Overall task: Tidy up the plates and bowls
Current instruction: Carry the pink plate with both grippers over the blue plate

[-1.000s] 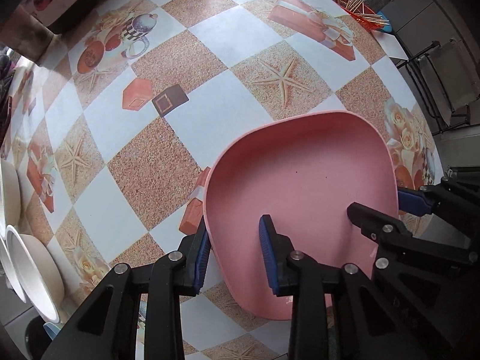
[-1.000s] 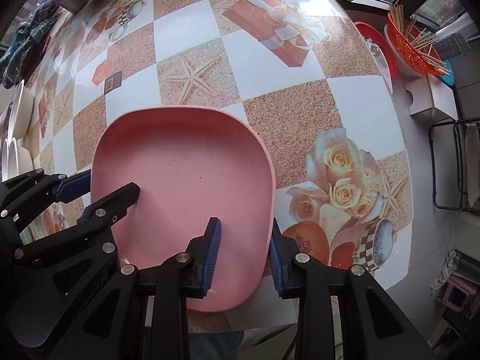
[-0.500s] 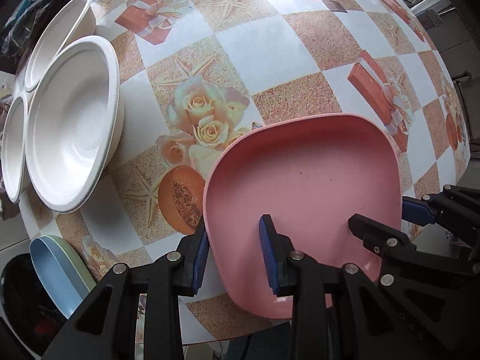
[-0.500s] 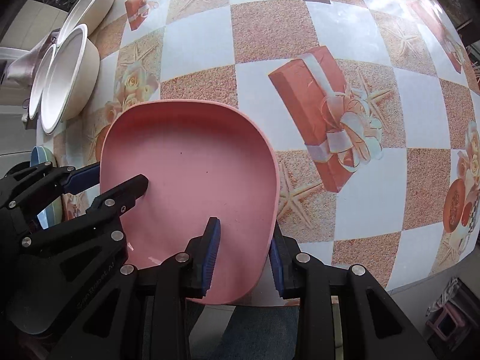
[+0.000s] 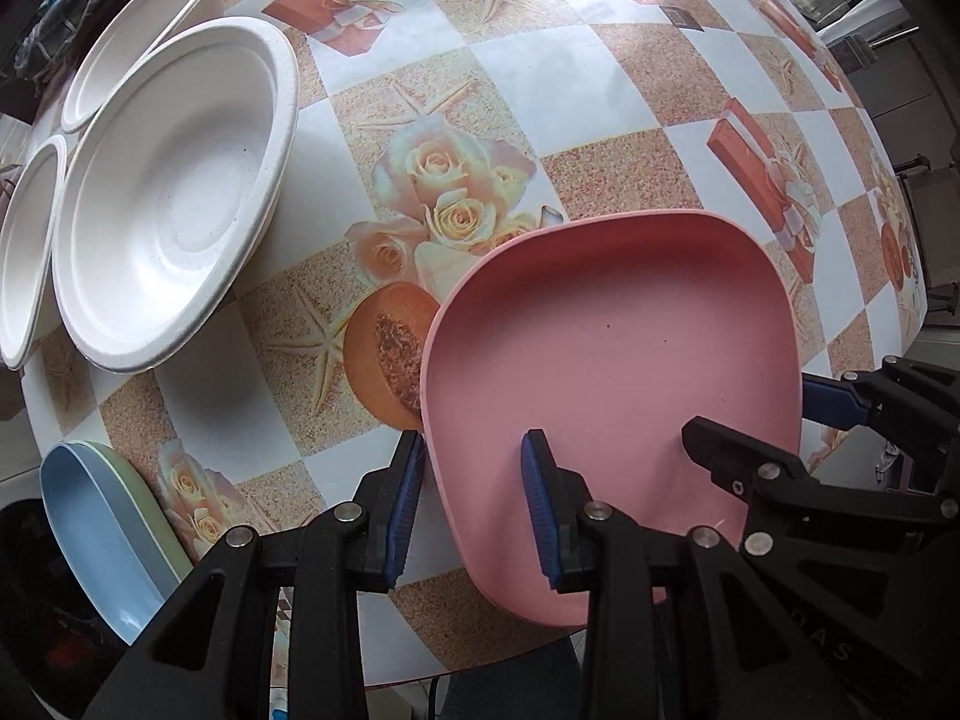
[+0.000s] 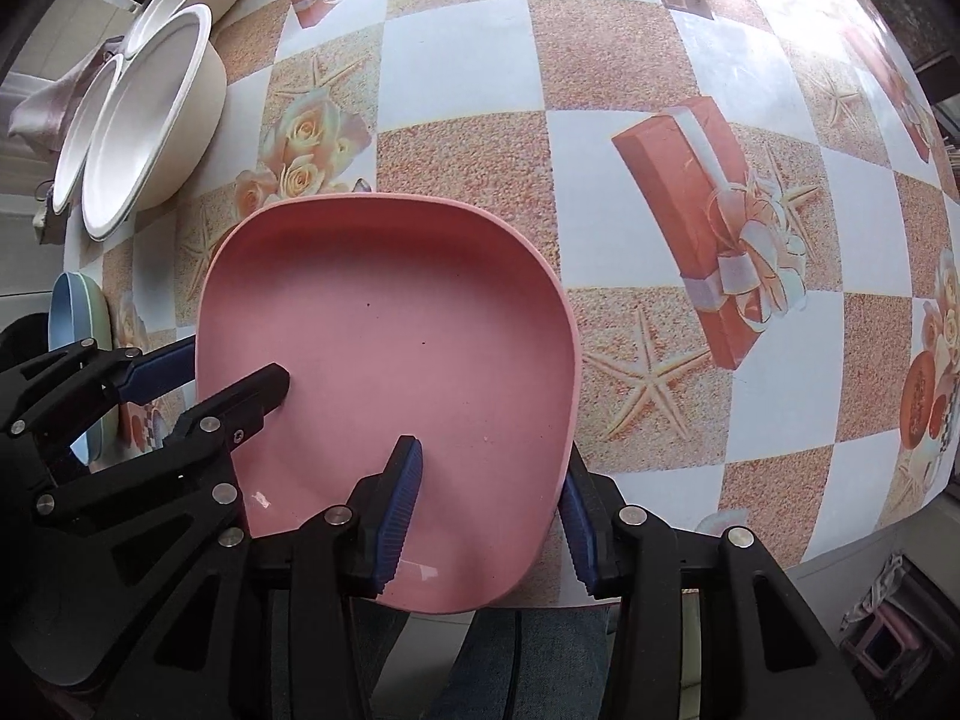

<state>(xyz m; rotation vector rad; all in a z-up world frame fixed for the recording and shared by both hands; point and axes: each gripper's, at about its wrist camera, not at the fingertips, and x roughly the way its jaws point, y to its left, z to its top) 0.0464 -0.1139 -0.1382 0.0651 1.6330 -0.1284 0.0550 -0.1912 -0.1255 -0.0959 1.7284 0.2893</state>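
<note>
My left gripper (image 5: 474,504) clamps the left rim of the pink plate (image 5: 612,348), one finger outside the rim and one inside; my right gripper (image 6: 492,510) clamps the right rim the same way. The plate is above the near edge of the table (image 5: 540,96). White bowls (image 5: 162,192) and a blue plate (image 5: 96,516) lie to the left.

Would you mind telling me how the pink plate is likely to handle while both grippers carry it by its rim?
The pink plate looks stiff: held only at its near edge, it shows no sag. Its smooth, matte surface could slip between the left gripper and right gripper pads if tilted. It is probably light plastic, so unlikely to shatter.
</note>
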